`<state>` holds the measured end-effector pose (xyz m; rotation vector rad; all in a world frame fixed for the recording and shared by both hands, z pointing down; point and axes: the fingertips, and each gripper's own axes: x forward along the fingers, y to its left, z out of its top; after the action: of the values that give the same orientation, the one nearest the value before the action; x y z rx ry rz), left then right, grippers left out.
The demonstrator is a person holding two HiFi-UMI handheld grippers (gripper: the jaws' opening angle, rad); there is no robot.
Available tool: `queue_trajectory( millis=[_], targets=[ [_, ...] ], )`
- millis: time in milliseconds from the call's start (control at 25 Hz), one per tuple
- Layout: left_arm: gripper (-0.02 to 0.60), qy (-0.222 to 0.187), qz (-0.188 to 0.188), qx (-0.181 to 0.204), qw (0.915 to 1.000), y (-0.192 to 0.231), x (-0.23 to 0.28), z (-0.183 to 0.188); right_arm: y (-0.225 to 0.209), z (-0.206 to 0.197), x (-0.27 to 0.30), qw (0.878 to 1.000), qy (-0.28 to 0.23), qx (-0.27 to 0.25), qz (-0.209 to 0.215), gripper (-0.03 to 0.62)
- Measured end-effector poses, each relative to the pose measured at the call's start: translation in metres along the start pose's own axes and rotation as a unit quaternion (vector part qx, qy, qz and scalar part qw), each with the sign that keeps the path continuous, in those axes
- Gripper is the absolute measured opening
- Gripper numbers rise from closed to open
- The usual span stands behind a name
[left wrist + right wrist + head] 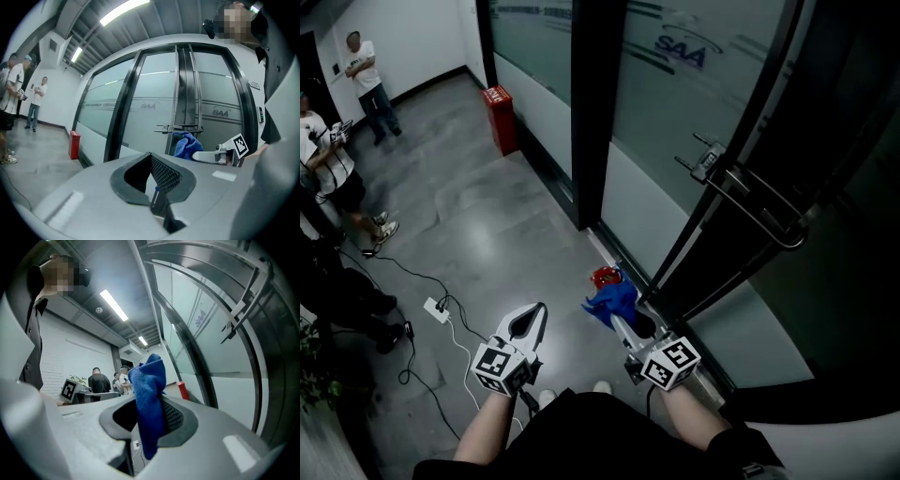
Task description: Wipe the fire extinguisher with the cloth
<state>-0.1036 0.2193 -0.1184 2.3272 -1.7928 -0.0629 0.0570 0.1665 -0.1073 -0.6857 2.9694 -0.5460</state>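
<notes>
My right gripper (620, 319) is shut on a blue cloth (612, 300), which bunches out past its tips near the foot of the glass door. In the right gripper view the cloth (149, 394) hangs pinched between the jaws of that gripper (150, 422). A small red object (605, 276) peeks out on the floor just beyond the cloth; I cannot tell whether it is the extinguisher. My left gripper (539, 311) is held beside it to the left, shut and with nothing in it. The left gripper view shows that gripper (151, 174) and, further right, the cloth (186, 144).
A glass door with a long bar handle (750, 202) runs along the right. A red cabinet (500, 117) stands by the glass wall farther back. Two people (366, 70) stand at the far left. A power strip (438, 309) with cables lies on the floor at left.
</notes>
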Motion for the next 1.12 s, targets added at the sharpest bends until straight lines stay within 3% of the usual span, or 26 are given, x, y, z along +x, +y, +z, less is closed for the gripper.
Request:
queue_trajectory(
  millis=[280,720,1120],
  targets=[
    [0.006,-0.008,0.01,0.017,0.9998,0.024,-0.047,0.01,0.026,0.006,0.0,0.999,-0.03,-0.001,-0.041,0.098],
    [0.006,-0.015,-0.006,0.039,0.9991,0.049,-0.054,0.017,0.032,0.007,0.01,0.996,-0.033,-0.017,-0.075,0.094],
    [0.006,-0.023,0.011,0.047,0.9986,0.064,-0.058,0.023,0.031,0.012,0.03,0.997,-0.037,-0.021,-0.062,0.092]
  ],
)
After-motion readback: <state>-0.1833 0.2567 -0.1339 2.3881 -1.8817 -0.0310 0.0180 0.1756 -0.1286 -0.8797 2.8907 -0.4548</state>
